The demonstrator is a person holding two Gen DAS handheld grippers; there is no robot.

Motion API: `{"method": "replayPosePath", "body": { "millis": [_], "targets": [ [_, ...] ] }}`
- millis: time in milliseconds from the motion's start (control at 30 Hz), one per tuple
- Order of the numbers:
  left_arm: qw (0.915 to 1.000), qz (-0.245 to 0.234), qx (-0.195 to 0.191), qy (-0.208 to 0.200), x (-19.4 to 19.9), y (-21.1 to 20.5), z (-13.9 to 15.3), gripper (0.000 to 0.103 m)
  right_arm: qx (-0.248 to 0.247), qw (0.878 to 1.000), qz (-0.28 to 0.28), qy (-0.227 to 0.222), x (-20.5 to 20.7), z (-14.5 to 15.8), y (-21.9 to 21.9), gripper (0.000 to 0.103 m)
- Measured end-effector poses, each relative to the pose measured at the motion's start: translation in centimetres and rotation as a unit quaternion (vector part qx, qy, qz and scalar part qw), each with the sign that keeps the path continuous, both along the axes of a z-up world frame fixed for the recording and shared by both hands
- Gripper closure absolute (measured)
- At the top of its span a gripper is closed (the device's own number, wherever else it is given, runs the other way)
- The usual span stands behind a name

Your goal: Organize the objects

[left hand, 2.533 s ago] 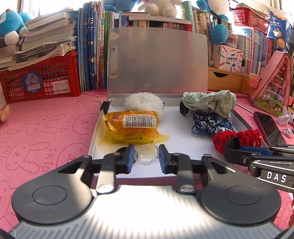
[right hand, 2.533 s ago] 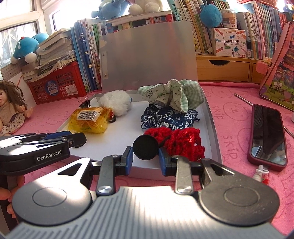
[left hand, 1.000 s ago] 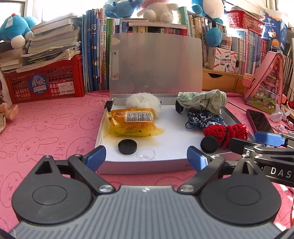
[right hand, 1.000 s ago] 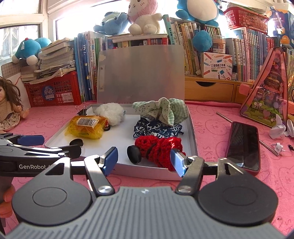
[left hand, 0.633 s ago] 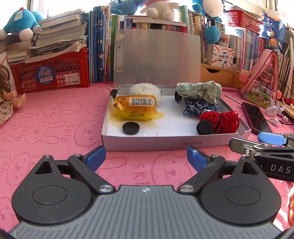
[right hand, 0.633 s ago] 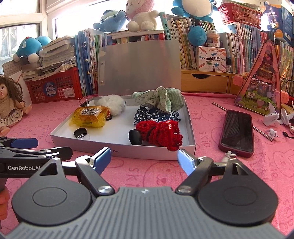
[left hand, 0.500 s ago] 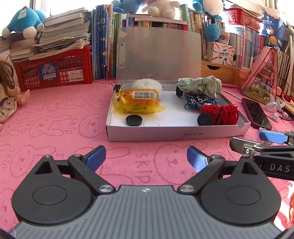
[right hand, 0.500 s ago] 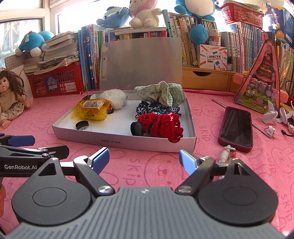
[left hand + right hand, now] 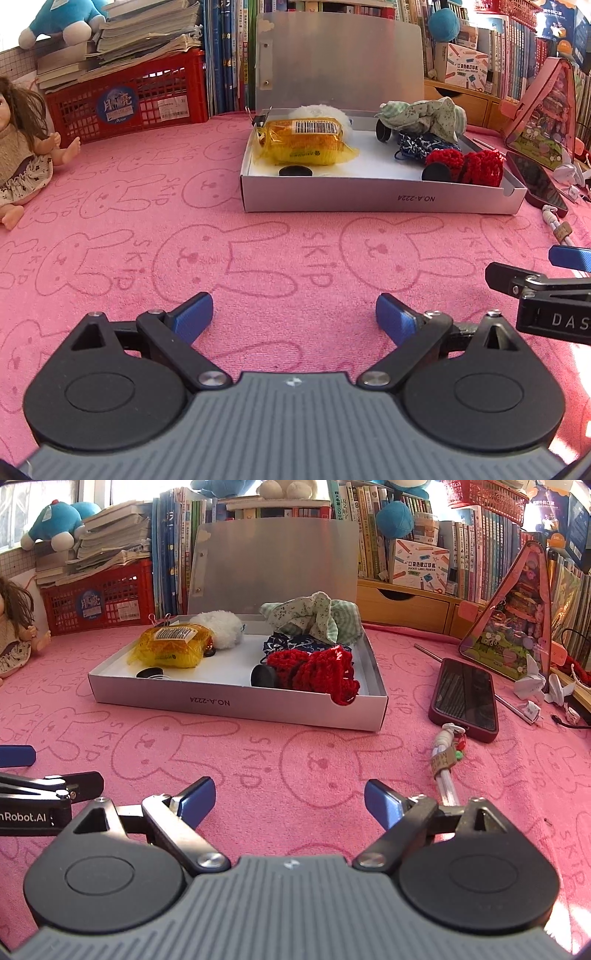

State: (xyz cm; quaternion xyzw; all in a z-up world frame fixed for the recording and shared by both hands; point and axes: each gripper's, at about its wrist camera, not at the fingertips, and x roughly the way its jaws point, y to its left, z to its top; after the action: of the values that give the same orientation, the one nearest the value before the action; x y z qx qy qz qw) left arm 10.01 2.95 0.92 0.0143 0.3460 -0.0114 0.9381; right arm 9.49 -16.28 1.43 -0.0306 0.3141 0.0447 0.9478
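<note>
I hold both tools low over the pink worktop (image 9: 110, 177), well back from the white box (image 9: 236, 701). The left tool (image 9: 293, 314) has its two blue fingers wide apart and holds nothing. The right tool (image 9: 290, 797) is the same, wide apart with nothing between the fingers.

The things to tidy sit inside the box. On its left side are a yellow packet (image 9: 306, 142), a white fluffy ball (image 9: 219, 627) and a black cap (image 9: 294, 171). On its right side are a green cloth (image 9: 314, 618), a blue cloth (image 9: 417, 144), a red knitted thing (image 9: 314, 670) and another black cap (image 9: 263, 676) leaning on it. Beside the left cap there may be a small clear lid, but it is too faint for me to be sure.

I think the packing is almost done. A phone (image 9: 465, 699) lies on the worktop just right of the box, with a strap (image 9: 448, 753) trailing near my right tool. The box lid (image 9: 273, 568) stands up at the back.

If I close the lid next, I should reach both tools around the sides and push it down slowly. The red knitted thing pokes out at the front corner notch, so I should tuck it in first.
</note>
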Motion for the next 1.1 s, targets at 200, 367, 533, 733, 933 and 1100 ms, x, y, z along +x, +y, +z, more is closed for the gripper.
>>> {"method": "replayPosePath", "body": {
  "millis": [200, 367, 533, 733, 933, 1100],
  "targets": [
    [1.0, 0.0, -0.007, 0.0, 0.14, -0.06, -0.14, 0.0, 0.006, 1.0, -0.01, 0.006, 0.0, -0.73, -0.31, 0.008],
    [1.0, 0.001, -0.005, -0.005, 0.11, -0.22, -0.3, 0.0, 0.014, 1.0, -0.012, 0.006, -0.05, -0.89, -0.48, 0.006],
    [0.9999, 0.008, -0.004, -0.014, -0.11, -0.33, -0.5, 0.0, 0.016, 1.0, 0.002, 0.003, -0.29, -0.96, -0.36, 0.006],
    [0.9997, 0.013, -0.005, -0.018, -0.15, -0.39, -0.55, 0.0, 0.015, 1.0, 0.026, 0.005, -0.34, -0.98, -0.08, 0.003],
    [0.9996, 0.018, -0.006, -0.022, -0.34, -0.39, -0.6, 0.0, 0.019, 0.999, 0.03, 0.009, -0.19, -1.04, -0.15, 0.001],
    [0.9995, 0.021, -0.006, -0.024, -0.46, -0.41, -0.65, 0.0, 0.02, 0.999, 0.028, 0.01, -0.16, -1.06, -0.18, 0.0]
  ]
}}
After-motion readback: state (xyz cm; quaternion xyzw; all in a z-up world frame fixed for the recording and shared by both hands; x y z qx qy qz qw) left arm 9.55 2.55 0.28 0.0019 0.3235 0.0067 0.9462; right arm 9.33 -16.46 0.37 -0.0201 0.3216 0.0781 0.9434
